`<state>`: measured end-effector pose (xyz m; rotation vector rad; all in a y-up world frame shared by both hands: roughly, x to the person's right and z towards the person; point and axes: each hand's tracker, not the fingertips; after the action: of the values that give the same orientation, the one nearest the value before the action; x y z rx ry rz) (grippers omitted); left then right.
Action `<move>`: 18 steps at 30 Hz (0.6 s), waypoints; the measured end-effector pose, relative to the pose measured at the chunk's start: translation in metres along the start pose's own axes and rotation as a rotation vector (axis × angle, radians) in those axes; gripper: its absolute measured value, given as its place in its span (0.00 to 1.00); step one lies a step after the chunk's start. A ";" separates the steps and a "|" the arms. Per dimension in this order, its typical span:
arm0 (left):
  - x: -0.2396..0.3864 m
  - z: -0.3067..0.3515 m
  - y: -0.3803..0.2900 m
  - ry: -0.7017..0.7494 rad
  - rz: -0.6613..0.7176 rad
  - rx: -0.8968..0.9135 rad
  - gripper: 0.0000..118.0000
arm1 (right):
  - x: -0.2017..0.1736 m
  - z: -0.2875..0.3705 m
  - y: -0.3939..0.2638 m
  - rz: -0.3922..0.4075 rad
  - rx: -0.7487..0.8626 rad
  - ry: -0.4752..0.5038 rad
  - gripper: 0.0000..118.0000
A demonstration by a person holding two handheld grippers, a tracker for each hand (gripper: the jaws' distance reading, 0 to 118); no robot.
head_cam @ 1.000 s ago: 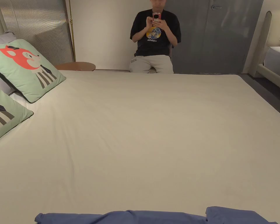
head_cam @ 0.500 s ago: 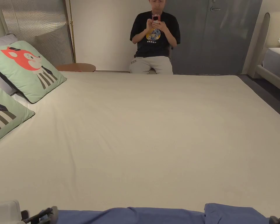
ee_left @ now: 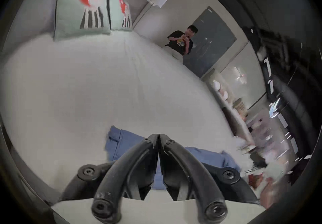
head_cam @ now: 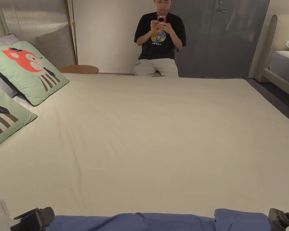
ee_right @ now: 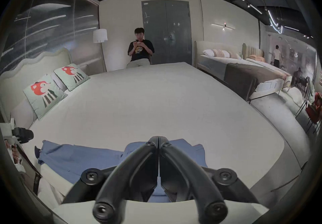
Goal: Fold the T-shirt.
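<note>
With folding not yet begun, the crumpled blue cotton T-shirt (head_cam: 159, 222) is lying along the frame's bottom edge on the cream bed (head_cam: 159, 135), while the left tongs (ee_left: 158, 136) and right tongs (ee_right: 158, 139) are hovering above it, both pressed closed and gripping nothing.

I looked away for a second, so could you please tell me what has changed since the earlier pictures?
Both grippers have come into the head view: left gripper and right gripper now flank the blue T-shirt, jaws closed, holding nothing. The T-shirt, bed and pillows stayed put.

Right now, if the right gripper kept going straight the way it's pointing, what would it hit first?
Probably the blue cotton T-shirt: the right gripper, jaws shut, points over its far edge. Beyond lies bare cream bedsheet; depth is unclear.
</note>
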<state>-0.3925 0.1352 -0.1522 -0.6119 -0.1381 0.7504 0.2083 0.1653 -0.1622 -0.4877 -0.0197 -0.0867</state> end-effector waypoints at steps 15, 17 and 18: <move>-0.068 -0.049 -0.001 -0.245 0.316 -0.208 0.89 | -0.079 -0.005 0.011 0.046 0.068 0.014 0.01; -0.051 -0.054 -0.004 -0.240 0.312 -0.225 0.88 | -0.086 -0.005 0.013 0.052 0.062 0.028 0.01; -0.045 -0.056 -0.004 -0.243 0.300 -0.231 0.88 | -0.080 -0.010 0.013 0.056 0.060 0.035 0.01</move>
<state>-0.4044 0.0763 -0.1910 -0.7698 -0.3665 1.1090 0.1301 0.1779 -0.1803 -0.4262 0.0256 -0.0396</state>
